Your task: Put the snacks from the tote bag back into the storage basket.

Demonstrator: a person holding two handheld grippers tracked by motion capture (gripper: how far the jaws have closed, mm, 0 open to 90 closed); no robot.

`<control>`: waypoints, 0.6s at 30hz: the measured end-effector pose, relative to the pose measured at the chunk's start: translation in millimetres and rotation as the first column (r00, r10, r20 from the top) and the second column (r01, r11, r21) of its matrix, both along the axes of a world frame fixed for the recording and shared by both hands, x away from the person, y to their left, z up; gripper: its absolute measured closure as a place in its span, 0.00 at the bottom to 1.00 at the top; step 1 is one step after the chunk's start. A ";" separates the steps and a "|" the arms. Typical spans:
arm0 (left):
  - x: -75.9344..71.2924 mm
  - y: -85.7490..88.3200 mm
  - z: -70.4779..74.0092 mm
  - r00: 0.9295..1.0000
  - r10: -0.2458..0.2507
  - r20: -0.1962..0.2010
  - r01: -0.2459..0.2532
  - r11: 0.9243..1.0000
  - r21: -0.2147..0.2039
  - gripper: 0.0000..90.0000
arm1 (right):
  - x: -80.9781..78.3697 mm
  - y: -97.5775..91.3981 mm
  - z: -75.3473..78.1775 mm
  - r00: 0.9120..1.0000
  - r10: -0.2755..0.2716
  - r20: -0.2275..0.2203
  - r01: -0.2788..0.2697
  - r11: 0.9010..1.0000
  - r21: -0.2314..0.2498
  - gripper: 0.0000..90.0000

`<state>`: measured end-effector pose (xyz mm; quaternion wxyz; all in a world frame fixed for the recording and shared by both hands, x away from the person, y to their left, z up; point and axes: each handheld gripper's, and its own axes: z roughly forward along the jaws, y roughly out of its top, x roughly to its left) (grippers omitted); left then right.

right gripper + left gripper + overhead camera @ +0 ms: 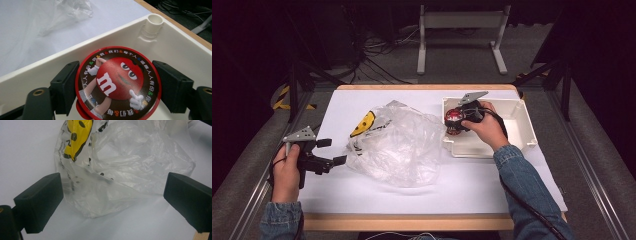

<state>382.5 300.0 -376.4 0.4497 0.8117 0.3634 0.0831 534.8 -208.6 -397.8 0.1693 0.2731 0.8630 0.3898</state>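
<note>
- Candy tin (117, 83), round and red, sits clamped between the jaws of the right gripper (458, 121) at the near-left corner of the white tray (517, 107).
- Left gripper (328, 151) hovers spread wide and holding nothing, just beside the clear plastic bag (399, 142) on the table (462, 197).
- Risk, as I judge it: the pads press only on the tin's curved rim, so a tilt could let it slip.
- Bag mouth lies flat; unopened, it could crumple under the tin.

Left hand-held gripper (113, 202) wide open; clear plastic bag (125, 170) (yellow print) just ahead, untouched
</note>
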 end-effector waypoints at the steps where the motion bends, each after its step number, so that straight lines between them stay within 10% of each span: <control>1: -0.2 0.1 -0.1 1.000 0.000 -0.001 0.000 1.000 -0.005 0.04 | -0.1 -0.1 0.2 1.000 0.001 -0.002 -0.001 1.000 -0.001 0.27; 18: -6.3 5.6 -0.8 0.999 -0.033 0.026 0.034 0.999 -0.013 0.04 | -23.6 -26.4 54.3 0.999 -0.024 0.033 0.020 0.992 0.125 0.10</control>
